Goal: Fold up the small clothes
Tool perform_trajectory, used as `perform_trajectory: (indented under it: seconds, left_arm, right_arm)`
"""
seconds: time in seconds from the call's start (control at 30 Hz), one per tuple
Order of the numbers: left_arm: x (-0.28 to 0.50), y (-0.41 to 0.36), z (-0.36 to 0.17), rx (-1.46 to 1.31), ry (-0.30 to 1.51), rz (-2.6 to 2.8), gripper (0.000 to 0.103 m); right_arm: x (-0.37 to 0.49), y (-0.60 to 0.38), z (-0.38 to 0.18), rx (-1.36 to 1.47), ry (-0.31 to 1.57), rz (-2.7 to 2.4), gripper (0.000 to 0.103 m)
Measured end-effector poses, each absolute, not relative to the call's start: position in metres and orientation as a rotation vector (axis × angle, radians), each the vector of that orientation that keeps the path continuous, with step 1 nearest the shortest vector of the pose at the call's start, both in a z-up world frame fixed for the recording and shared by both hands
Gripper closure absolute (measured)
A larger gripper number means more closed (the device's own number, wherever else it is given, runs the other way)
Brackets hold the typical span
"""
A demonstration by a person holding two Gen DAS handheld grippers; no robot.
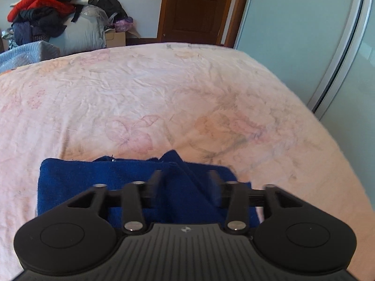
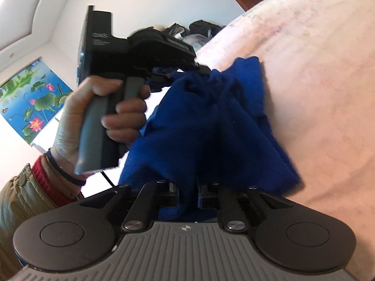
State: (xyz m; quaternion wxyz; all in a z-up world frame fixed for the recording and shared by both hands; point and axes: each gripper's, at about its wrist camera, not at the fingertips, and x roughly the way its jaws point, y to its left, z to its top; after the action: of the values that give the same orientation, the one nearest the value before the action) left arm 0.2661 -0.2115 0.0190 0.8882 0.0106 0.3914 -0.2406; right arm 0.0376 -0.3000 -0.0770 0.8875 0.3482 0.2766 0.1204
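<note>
Blue fleece cloth (image 1: 131, 182) is seen lying on the bed (image 1: 164, 93), close to its near edge, with a raised ridge of fabric gathered up along its middle. In the left wrist view the left gripper (image 1: 185, 182) is held low over that ridge; its fingers (image 1: 155, 179) are spread apart, one on each side of the bunched fabric, and no pressing on the cloth can be made out. In the right wrist view the right gripper (image 2: 188, 193) is rolled onto its side, and a fold of the same cloth (image 2: 211, 121) is drawn into the narrow gap between its fingers (image 2: 174, 190), which appear closed on the fabric. The left gripper's handle is seen there gripped by a hand (image 2: 93, 117), with a red cuff (image 2: 44, 180) and a tan sleeve (image 2: 21, 194) at the wrist. The bed is covered by a pale pink floral sheet. Beyond its far edge a pile of clothes (image 1: 44, 11) and a brown wooden door (image 1: 196, 7) are visible.
</note>
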Motion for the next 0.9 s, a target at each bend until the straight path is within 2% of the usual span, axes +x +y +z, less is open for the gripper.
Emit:
perform_trajectory:
  seconds: [0.07, 0.1, 0.17, 0.47, 0.53, 0.63, 0.9]
  left_arm:
    - [0.263, -0.201, 0.028, -0.02, 0.763, -0.472, 0.029]
    - [0.262, -0.195, 0.033, -0.036, 0.742, -0.468, 0.029]
    - [0.259, -0.182, 0.041, -0.051, 0.723, -0.462, 0.029]
    - [0.215, -0.123, 0.039, -0.021, 0.657, -0.325, 0.028]
    - [0.203, -0.116, 0.035, -0.014, 0.647, -0.307, 0.028]
    - [0.184, -0.108, 0.03, -0.001, 0.634, -0.302, 0.028]
    - [0.143, -0.124, 0.007, 0.081, 0.634, -0.33, 0.028]
  right_arm:
    - [0.038, -0.302, -0.079, 0.74, 0.58, 0.245, 0.077]
    - [0.039, -0.303, -0.079, 0.747, 0.58, 0.248, 0.071]
    - [0.04, -0.304, -0.08, 0.756, 0.575, 0.247, 0.066]
    - [0.058, -0.332, -0.092, 0.954, 0.557, 0.283, 0.065]
    - [0.071, -0.335, -0.088, 0.953, 0.563, 0.314, 0.055]
    - [0.1, -0.344, -0.078, 0.923, 0.564, 0.353, 0.047]
    - [0.194, -0.372, -0.067, 0.908, 0.682, 0.491, 0.047]
